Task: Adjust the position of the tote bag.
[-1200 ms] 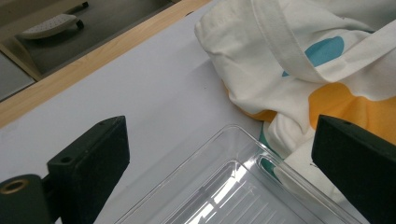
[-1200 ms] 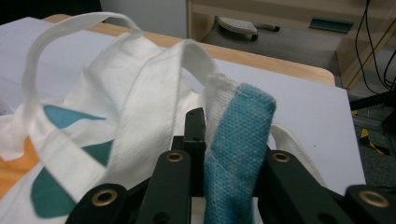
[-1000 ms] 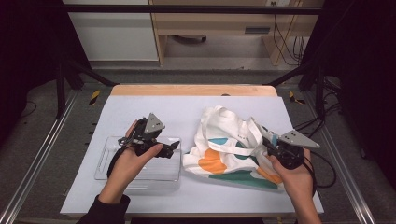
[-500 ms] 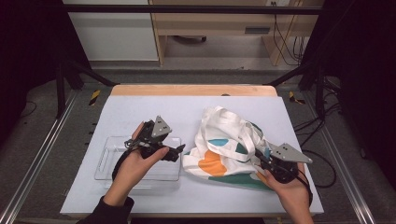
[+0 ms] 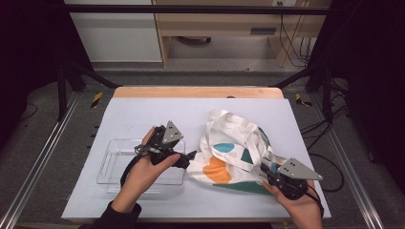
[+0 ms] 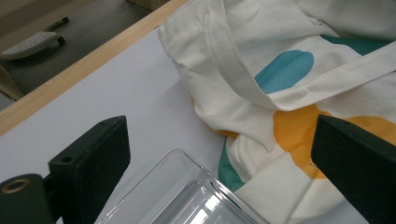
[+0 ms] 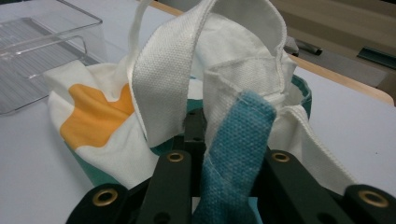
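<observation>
A clear plastic tray sits on the near left of the white table, whose wooden far edge faces a grey floor. Beyond it stand a white cabinet at far left and a wooden shelf unit with dangling cables.

Bench had a pale lavender-white top with a light wooden strip along its far edge. Grey floor beyond and to both sides. Metal rails ran alongside the bench, left and right. Black stand legs stood at the far corners, with yellow-and-black markers on the floor near them. A white cabinet and a wooden desk stood at the back. Cables hung at the right. Surroundings dark at both sides.
</observation>
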Tool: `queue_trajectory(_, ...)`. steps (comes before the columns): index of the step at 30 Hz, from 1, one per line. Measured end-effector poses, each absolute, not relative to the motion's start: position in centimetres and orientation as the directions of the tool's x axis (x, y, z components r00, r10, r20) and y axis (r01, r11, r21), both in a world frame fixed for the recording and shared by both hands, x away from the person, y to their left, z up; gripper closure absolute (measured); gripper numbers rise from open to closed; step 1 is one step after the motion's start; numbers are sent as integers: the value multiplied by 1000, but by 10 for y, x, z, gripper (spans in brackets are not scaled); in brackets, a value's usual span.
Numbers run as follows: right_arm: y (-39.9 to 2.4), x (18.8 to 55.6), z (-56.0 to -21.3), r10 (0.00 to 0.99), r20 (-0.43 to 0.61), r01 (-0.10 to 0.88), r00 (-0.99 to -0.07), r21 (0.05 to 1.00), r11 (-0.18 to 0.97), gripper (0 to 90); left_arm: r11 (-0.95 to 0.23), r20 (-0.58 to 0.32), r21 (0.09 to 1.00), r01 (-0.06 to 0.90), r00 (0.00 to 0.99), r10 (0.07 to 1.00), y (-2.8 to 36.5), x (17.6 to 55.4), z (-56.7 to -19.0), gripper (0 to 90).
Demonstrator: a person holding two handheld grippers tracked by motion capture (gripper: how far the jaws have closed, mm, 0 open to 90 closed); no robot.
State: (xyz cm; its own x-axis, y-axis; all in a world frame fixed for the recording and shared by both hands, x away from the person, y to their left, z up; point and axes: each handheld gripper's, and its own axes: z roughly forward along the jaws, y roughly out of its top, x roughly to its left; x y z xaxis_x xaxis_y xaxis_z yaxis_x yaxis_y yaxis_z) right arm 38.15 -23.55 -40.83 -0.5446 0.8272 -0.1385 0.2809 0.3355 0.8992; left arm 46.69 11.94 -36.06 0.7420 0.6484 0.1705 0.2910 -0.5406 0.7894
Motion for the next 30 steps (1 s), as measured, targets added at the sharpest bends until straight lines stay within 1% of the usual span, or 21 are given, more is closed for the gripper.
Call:
queue_trajectory(3, -237, 378, -409, 821, -137, 275, -555, 901, 336, 788, -541, 175, 792, 283, 744, 645, 116, 467, -358, 52)
queue_trajectory(5, -238, 375, -409, 816, -144, 265, -560, 902, 341, 787, -529, 148, 804, 272, 770, 621, 109, 469, -355, 53)
queue_trajectory(9, -241, 373, -409, 809, -147, 255, -569, 904, 344, 787, -522, 145, 811, 265, 773, 618, 102, 475, -354, 54)
queue_trajectory(14, -246, 371, -410, 810, -126, 261, -573, 909, 326, 788, -533, 142, 801, 273, 778, 612, 95, 483, -356, 54)
queue_trajectory(18, -248, 369, -409, 812, -116, 260, -573, 913, 314, 787, -519, 126, 810, 273, 783, 609, 93, 492, -354, 58)
queue_trajectory(24, -251, 364, -407, 809, -117, 253, -575, 916, 313, 788, -550, 166, 794, 260, 777, 607, 88, 499, -349, 73)
queue_trajectory(25, -253, 362, -405, 808, -115, 251, -578, 917, 310, 788, -565, 179, 786, 252, 781, 598, 86, 499, -348, 85)
queue_trajectory(28, -255, 360, -405, 805, -110, 250, -583, 919, 306, 788, -576, 193, 780, 244, 783, 592, 84, 500, -346, 92)
queue_trajectory(29, -258, 358, -405, 803, -109, 247, -585, 920, 305, 788, -600, 212, 767, 226, 793, 570, 80, 502, -345, 91)
queue_trajectory(30, -258, 358, -405, 803, -109, 247, -585, 920, 305, 788, -600, 212, 767, 226, 793, 570, 80, 502, -345, 91)
